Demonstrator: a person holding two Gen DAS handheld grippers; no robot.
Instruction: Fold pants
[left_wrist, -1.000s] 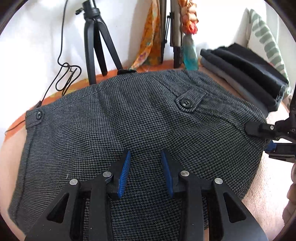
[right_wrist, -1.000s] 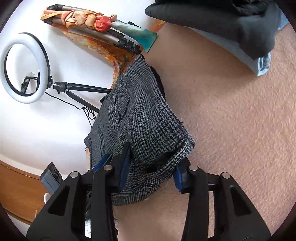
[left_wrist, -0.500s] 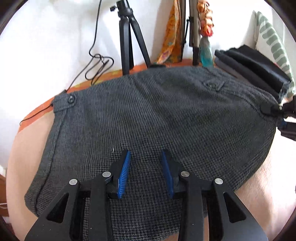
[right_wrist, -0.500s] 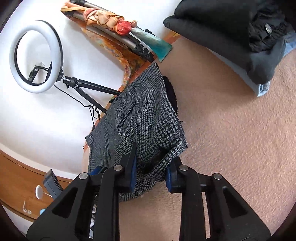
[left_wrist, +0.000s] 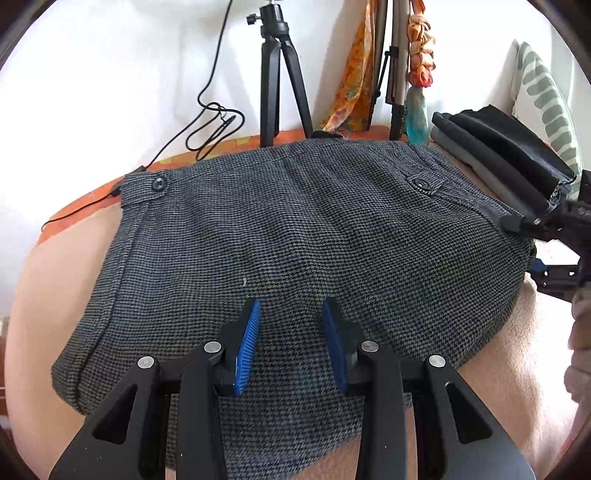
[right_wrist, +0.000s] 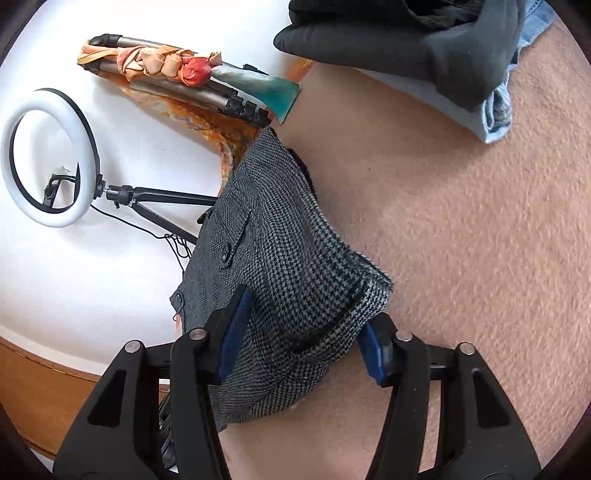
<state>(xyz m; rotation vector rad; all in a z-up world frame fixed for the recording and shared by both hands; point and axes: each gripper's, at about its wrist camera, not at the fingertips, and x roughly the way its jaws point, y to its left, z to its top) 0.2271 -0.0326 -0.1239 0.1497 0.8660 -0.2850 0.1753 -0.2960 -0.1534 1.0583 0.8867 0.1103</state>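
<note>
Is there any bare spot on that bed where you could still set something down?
Yes. The widest bare stretch of the beige blanket lies between the grey checked pants and the stack of dark folded clothes. A narrower strip shows left of the pants. Along the wall it is crowded: tripod, cable, ring light.

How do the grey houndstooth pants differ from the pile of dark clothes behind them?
The grey houndstooth pants are checked; the pile of dark clothes is plain black and grey. The pants lie spread wide as one garment; the pile is several pieces, neatly stacked. The pants show buttons; none show clearly on the pile. Both rest on the beige blanket.
</note>
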